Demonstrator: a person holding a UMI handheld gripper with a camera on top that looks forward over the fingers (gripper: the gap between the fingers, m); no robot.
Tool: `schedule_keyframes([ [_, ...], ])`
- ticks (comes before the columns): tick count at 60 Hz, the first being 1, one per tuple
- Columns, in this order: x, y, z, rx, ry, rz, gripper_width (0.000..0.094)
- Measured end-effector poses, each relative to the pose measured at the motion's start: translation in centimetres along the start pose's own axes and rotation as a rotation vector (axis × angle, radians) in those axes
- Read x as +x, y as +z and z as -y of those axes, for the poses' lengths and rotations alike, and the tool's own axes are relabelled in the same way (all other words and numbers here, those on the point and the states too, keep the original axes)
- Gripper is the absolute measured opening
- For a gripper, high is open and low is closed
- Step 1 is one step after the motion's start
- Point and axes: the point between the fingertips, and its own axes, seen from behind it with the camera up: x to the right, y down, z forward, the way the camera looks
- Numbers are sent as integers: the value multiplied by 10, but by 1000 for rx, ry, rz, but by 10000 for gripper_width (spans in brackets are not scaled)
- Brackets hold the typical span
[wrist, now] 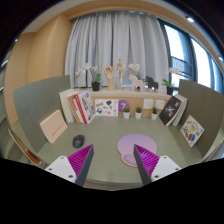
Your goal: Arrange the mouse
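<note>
Mouse (pixel 79 141) sits small and dark on the bench (pixel 105 150), ahead of my left finger at about eleven o'clock, well apart from the round purple mat (pixel 131 148) that lies just beyond my right finger at roughly one o'clock. My hand-held gripper (pixel 114 163) hangs wide and holds nothing, its pads (pixel 81 160) spread above the bench's near part. I judge the step in hand to be the reach for the mouse. To do it well I would swing left until the mouse is centred between the fingers, come down low and level, and straddle its narrow sides before closing. Books (pixel 85 105) and cards stand at twelve o'clock behind it, so I would avoid overshooting.
</note>
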Motion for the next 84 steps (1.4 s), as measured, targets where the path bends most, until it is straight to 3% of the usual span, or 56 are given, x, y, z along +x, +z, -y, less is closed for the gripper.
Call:
schedule_keyframes([
  [12,-61,36,-94,-166,4,39,804],
  [25,-141,96,-148,-299,-8,102,803],
  [61,-213,297,-107,-383,-63,39,795],
  [69,-217,312,-102,-396,-45,35,697],
  [76,-208,315,-101,-410,-15,1,527],
  [84,-207,315,-102,-437,-33,5,440],
])
